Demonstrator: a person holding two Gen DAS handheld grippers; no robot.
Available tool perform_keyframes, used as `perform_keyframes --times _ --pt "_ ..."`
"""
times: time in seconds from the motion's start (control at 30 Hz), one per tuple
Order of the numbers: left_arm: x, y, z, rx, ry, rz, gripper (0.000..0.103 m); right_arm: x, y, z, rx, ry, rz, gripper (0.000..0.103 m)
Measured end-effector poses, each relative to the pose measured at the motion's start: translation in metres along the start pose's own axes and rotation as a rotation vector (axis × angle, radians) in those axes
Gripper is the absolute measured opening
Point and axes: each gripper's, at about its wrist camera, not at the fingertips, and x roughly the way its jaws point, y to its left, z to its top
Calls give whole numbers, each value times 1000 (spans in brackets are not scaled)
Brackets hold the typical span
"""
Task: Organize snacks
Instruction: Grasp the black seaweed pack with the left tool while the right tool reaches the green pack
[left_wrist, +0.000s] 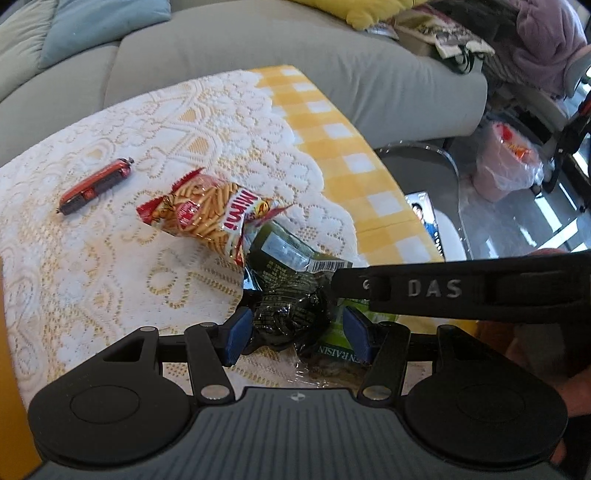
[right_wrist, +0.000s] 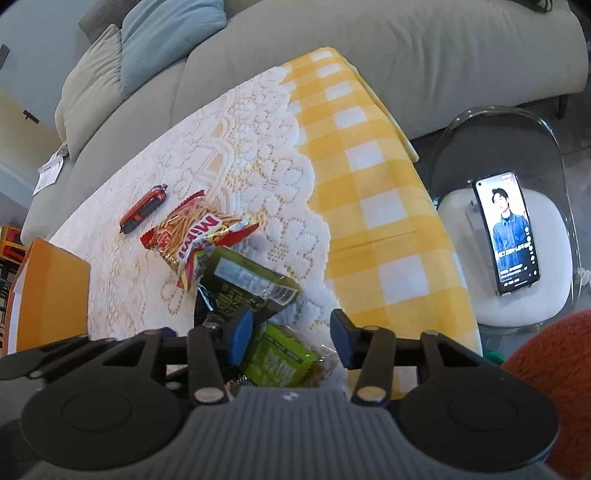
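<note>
A red sausage stick (left_wrist: 96, 185) (right_wrist: 144, 208) lies on the lace cloth at the far left. A red and yellow Mimi snack bag (left_wrist: 210, 216) (right_wrist: 195, 236) lies in the middle. A dark green packet (left_wrist: 291, 258) (right_wrist: 245, 282) leans against it. My left gripper (left_wrist: 297, 334) is open, its blue pads on either side of a crumpled black packet (left_wrist: 291, 321). A light green raisin packet (left_wrist: 338, 347) (right_wrist: 280, 356) lies beside it. My right gripper (right_wrist: 291, 338) is open just above the light green packet. Its side (left_wrist: 461, 290) crosses the left wrist view.
The table carries a white lace cloth (left_wrist: 110, 258) over a yellow checked cloth (right_wrist: 376, 206). An orange box (right_wrist: 51, 291) stands at the left edge. A grey sofa (left_wrist: 258, 48) runs behind. A phone (right_wrist: 508, 230) stands on a clear chair at the right.
</note>
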Motion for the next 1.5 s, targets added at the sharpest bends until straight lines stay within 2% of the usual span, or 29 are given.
perform_keyframes --times 0.43,0.57,0.67,1.07,1.3,1.37,1.43,1.5 --pt "16 8 5 -36 8 -24 71 3 -6 1 42 2 6 47" --pt "17 12 4 -57 2 -48 63 1 -5 1 40 -5 6 48" --pt "16 14 4 -63 -2 -50 61 1 -5 1 43 -10 5 48" --pt "6 18 0 -89 -6 0 56 1 -4 1 27 -2 10 48" --pt "-14 26 -12 -114 -3 62 55 -1 2 -2 -10 -8 3 48" --pt "-20 29 -16 -121 -3 74 55 -3 4 -4 -21 -10 -9 49" --pt "-25 31 -20 -124 4 99 55 -4 5 -6 -32 -14 -18 55" --pt "-30 33 -26 -124 9 128 55 -6 8 -8 -44 -18 -36 56"
